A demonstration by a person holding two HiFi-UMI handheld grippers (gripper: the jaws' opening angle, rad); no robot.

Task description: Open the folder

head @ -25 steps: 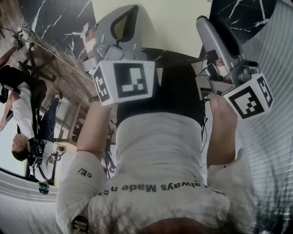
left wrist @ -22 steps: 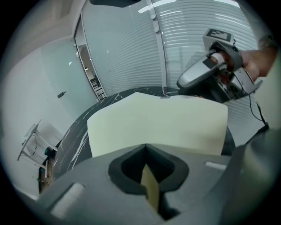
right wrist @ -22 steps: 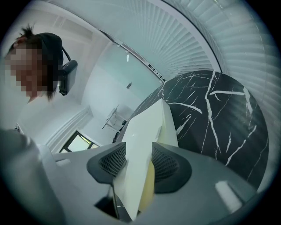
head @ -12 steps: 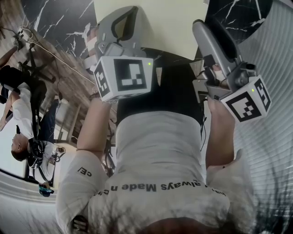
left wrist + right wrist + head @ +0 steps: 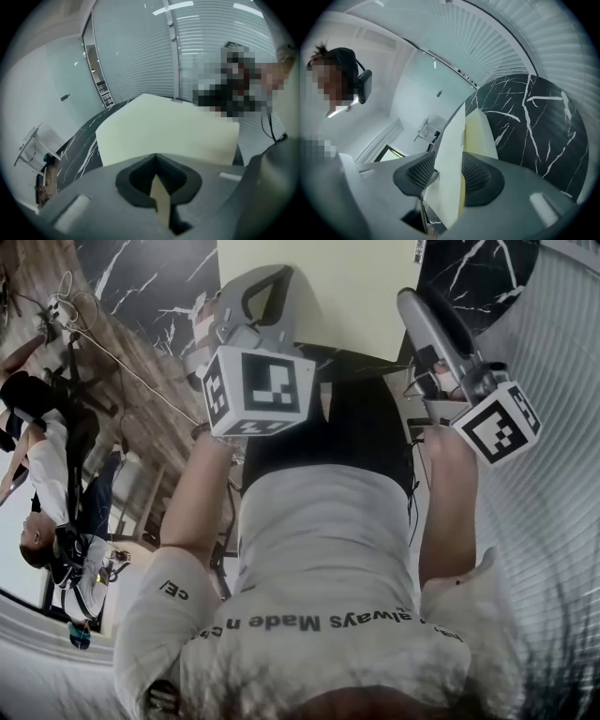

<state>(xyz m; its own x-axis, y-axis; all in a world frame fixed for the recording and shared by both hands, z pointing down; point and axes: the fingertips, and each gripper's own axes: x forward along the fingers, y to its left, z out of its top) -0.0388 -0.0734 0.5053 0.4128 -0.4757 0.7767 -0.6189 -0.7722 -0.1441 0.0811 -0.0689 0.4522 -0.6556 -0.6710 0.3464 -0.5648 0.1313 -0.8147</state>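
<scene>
Count: one folder (image 5: 168,131), pale cream; two tools; one black marble counter (image 5: 534,122). The folder sits on the far side, over the counter, reaching between both tools.

Left tool (image 5: 156,164): pressed together, pinching a thin cream edge of the folder. The broad leaf spreads just beyond its tips.

Right tool (image 5: 449,173): jaws have just been easing wider. A folder leaf stands edge-on between them, pads against both its faces. A second, yellower leaf lies just to its right.

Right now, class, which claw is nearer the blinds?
Right. The right claw, jaws just opened with the cream folder between them, is beside the blinds; the left claw grips the folder's far side.
</scene>
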